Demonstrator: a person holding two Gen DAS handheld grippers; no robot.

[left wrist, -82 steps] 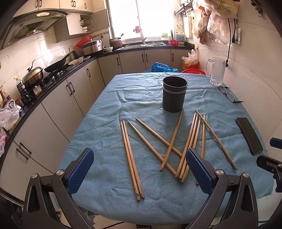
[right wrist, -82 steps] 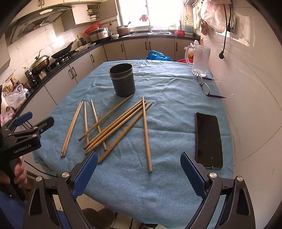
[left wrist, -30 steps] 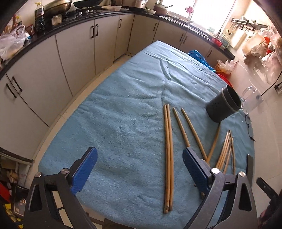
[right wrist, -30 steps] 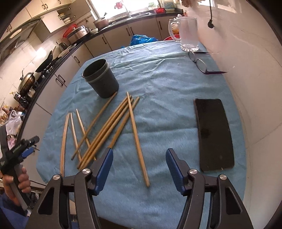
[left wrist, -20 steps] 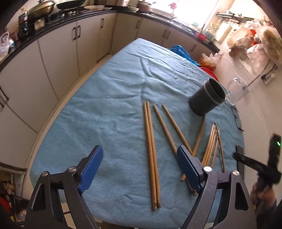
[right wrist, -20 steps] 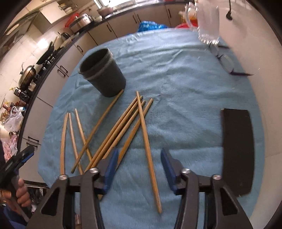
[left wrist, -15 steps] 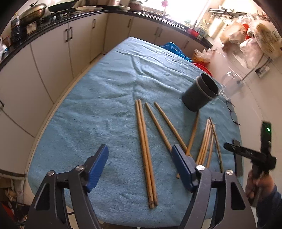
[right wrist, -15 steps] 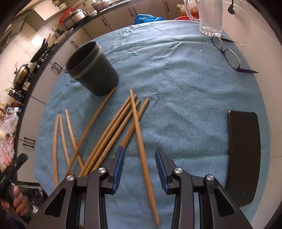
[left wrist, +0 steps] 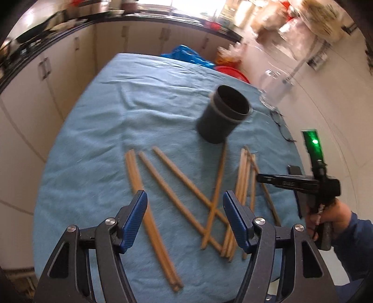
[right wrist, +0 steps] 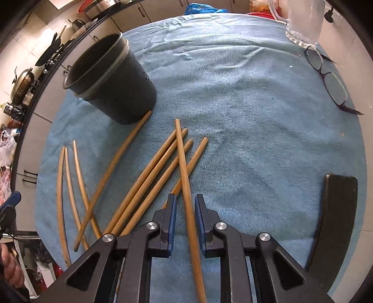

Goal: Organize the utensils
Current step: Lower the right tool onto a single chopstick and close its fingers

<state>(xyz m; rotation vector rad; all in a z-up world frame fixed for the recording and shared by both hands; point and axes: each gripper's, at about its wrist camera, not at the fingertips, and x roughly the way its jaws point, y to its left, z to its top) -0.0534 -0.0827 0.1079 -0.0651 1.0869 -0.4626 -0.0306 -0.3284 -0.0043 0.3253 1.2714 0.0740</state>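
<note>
Several wooden chopsticks (left wrist: 177,177) lie scattered on a blue cloth (right wrist: 256,116), in front of an upright dark utensil holder (right wrist: 116,88) (left wrist: 223,116). My right gripper (right wrist: 185,198) is low over the cloth with its jaws closing around one chopstick (right wrist: 181,151) that crosses the others. A thin gap still shows on each side of it. My left gripper (left wrist: 184,195) hovers above the left chopsticks. Its jaws are closing, still wide apart and holding nothing. In the left wrist view, a hand (left wrist: 326,214) carries the right gripper's body at the right.
A black phone (right wrist: 335,221) lies near the right edge of the cloth. Glasses (right wrist: 331,81) and a glass pitcher (right wrist: 303,21) sit at the far right. Kitchen cabinets (left wrist: 58,70) run along the left, past the table's edge.
My right gripper sank toward the cloth and its jaws narrowed around the crossing chopstick. My left gripper swung right over the chopsticks and rolled, its jaws drawing closer together.
</note>
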